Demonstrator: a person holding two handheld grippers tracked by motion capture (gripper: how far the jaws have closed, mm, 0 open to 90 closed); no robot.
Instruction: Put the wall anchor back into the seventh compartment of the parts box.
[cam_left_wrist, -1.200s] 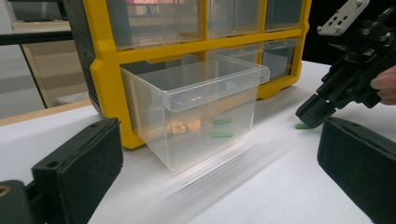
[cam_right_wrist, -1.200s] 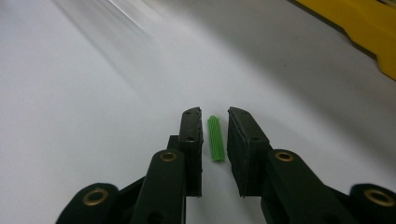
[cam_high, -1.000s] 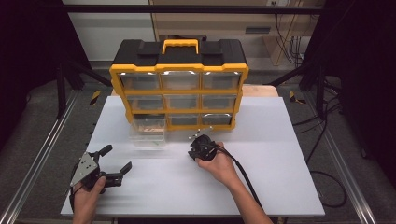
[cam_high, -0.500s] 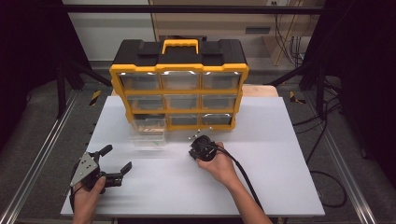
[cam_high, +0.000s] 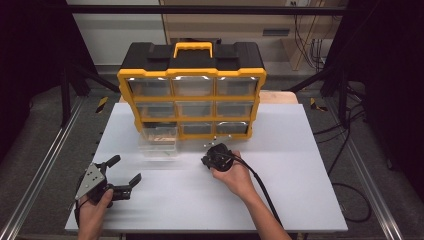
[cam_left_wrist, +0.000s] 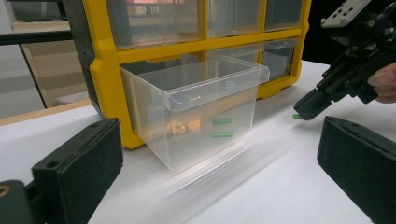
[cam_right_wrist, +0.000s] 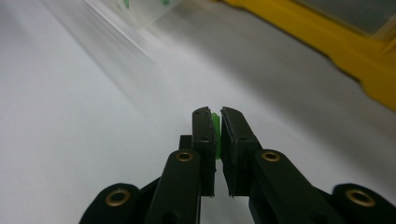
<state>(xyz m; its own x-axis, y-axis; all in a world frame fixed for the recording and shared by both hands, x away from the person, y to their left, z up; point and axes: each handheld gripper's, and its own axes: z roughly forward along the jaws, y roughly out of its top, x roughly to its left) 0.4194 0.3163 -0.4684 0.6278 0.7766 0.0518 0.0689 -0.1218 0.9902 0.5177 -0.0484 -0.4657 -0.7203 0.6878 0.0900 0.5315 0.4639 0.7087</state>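
A yellow and black drawer organizer (cam_high: 192, 95) stands at the back of the white table (cam_high: 280, 190). Its bottom-left clear drawer (cam_left_wrist: 205, 109) is pulled out, with two small green pieces (cam_left_wrist: 221, 128) inside. My right gripper (cam_right_wrist: 215, 117) is shut on a small green piece (cam_right_wrist: 215, 127), low over the table in front of the organizer (cam_right_wrist: 327, 42). That right gripper (cam_left_wrist: 306, 109) also shows in the left gripper view, with the green piece (cam_left_wrist: 297, 116) at its tip. My left gripper (cam_high: 125, 172) rests open at the front left, nothing between its pads (cam_left_wrist: 84, 163).
A black cable (cam_high: 265, 192) trails from the right gripper (cam_high: 215, 159) toward the front edge. Metal rails (cam_high: 45, 165) run along both sides of the table. Bare white surface lies between the two grippers and at the right.
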